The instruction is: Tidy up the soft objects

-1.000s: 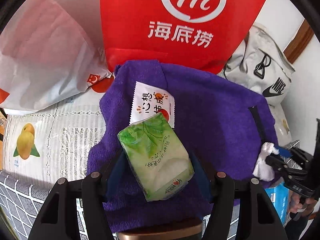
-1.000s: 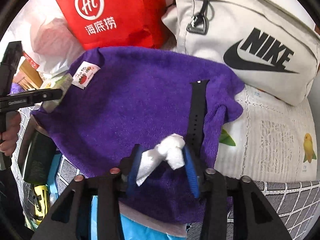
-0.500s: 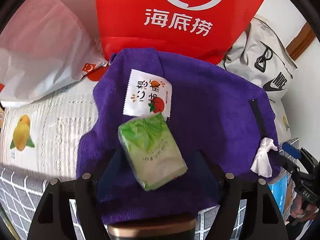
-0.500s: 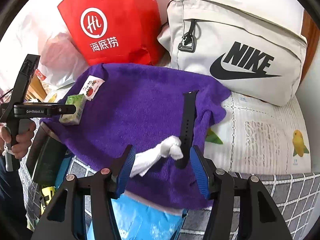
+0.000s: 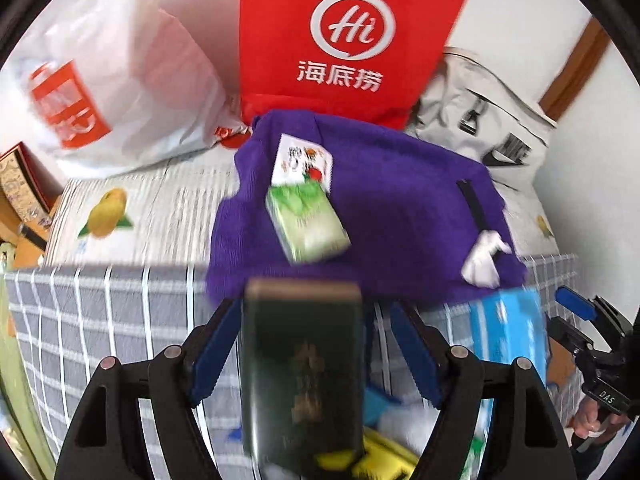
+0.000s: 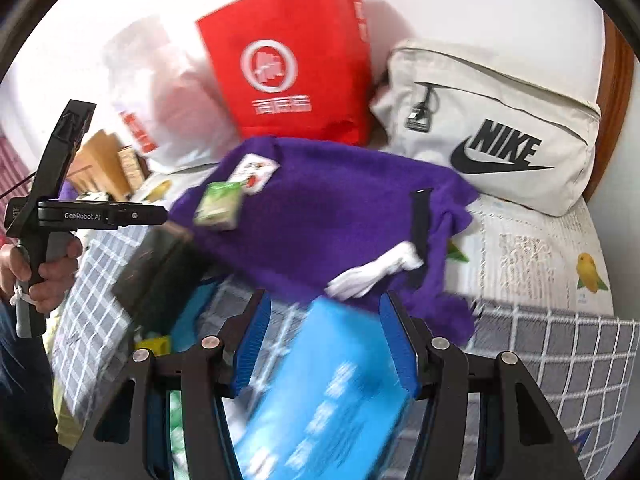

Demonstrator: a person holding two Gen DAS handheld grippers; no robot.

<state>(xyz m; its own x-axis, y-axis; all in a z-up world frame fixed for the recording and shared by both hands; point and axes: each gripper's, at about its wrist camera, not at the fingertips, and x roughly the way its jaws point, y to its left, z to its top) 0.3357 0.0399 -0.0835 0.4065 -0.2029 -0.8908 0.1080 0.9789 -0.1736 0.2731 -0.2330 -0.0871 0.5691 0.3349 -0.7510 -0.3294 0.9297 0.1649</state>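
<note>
A green tissue pack lies on the purple towel, just below a white sachet. At the towel's right edge a crumpled white tissue rests beside a black watch strap. My left gripper stands open, drawn back off the towel, and the tissue pack lies free of it. A blurred dark green box shows low between its fingers, untouched. My right gripper is open too, back from the white tissue, with a blue box below it.
A red bag, a white plastic bag and a beige Nike bag stand against the wall behind the towel. The bed has a fruit-print cover and a grey checked edge. A person's hand holds the left gripper.
Both grippers opened, let go of the tissue pack and the white tissue, and pulled back and up from the towel. Both items stayed on it; the dark and blue boxes came into view.
</note>
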